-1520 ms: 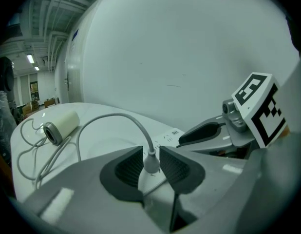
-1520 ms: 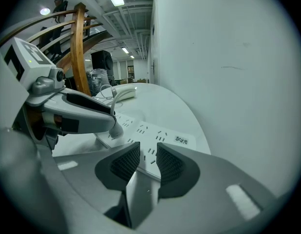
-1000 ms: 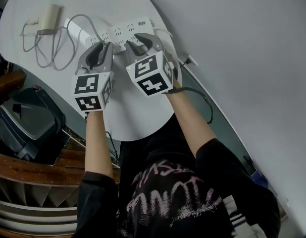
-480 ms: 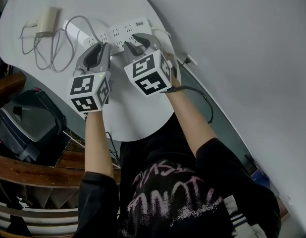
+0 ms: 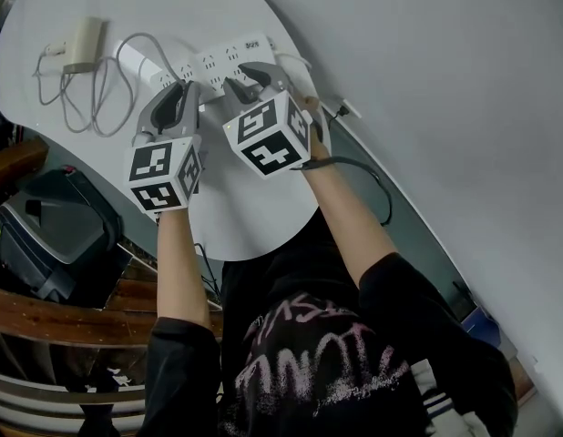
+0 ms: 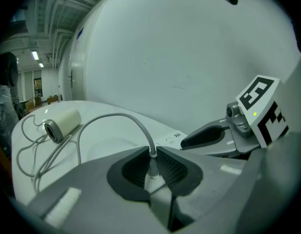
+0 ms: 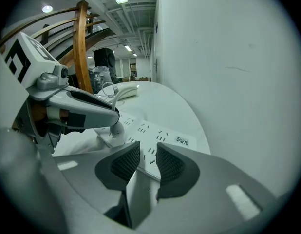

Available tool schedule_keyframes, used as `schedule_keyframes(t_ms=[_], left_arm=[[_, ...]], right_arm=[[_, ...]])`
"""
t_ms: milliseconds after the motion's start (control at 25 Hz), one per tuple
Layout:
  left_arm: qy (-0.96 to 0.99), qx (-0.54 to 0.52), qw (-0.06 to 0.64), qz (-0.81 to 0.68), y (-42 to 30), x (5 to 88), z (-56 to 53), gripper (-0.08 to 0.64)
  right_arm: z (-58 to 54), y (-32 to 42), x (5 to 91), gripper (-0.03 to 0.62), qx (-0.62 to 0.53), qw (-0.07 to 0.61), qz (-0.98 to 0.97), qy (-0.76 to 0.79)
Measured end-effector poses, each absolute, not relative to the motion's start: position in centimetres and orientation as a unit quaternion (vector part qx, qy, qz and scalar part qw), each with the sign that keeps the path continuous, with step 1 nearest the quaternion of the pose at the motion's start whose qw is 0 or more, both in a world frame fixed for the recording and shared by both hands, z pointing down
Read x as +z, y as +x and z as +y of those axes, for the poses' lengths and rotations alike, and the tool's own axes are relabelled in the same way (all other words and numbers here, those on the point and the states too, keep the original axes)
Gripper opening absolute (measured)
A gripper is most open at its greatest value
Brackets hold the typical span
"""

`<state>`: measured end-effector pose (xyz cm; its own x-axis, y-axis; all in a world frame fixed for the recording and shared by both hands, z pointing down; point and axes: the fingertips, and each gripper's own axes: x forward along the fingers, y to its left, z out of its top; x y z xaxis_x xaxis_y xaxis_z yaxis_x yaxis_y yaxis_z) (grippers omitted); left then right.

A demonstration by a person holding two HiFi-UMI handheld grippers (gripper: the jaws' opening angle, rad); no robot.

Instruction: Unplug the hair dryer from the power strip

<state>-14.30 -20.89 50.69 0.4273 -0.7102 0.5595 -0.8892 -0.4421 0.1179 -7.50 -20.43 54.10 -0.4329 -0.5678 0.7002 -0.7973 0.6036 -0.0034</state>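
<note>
A white power strip (image 5: 222, 60) lies on the round white table (image 5: 236, 217) by the wall. The beige hair dryer (image 5: 83, 39) rests at the far left, and its grey cord (image 5: 127, 53) loops to a white plug (image 7: 115, 129) standing at the strip's left end. My left gripper (image 5: 179, 98) is shut on that plug (image 6: 151, 177), with the cord (image 6: 116, 118) rising from between the pads. My right gripper (image 5: 250, 78) hovers over the strip's near edge (image 7: 155, 138). In the right gripper view my right gripper (image 7: 148, 162) has its jaws a narrow gap apart, nothing between them.
The wall runs close behind the strip. A black cable (image 5: 373, 185) hangs off the table's right side near a small white connector (image 5: 347, 110). A dark case (image 5: 45, 235) and wooden rails (image 5: 45, 312) lie below the table's left edge.
Both grippers have stayed at the strip, creeping slightly toward it. The left one keeps its hold on the plug. The head view has drifted a little.
</note>
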Motion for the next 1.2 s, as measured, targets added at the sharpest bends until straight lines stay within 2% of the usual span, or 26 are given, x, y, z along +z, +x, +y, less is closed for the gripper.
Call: schedule_keyframes(t_ms=[160, 320, 1200], left_arm=[[0.822, 0.222, 0.201, -0.485, -14.2, 50.7, -20.5, 0.052], [0.831, 0.176, 0.199, -0.489, -14.2, 48.3, -21.8, 0.051], [0.825, 0.179, 0.191, -0.501, -15.4, 47.9, -20.8, 0.052]], right_arm=[[-20.4, -7.4, 54.1, 0.127, 0.169, 0.334, -0.830, 0.414], [-20.4, -7.4, 54.0, 0.127, 0.170, 0.333, -0.831, 0.412], [-20.3, -7.4, 53.8, 0.118, 0.157, 0.306, -0.846, 0.408]])
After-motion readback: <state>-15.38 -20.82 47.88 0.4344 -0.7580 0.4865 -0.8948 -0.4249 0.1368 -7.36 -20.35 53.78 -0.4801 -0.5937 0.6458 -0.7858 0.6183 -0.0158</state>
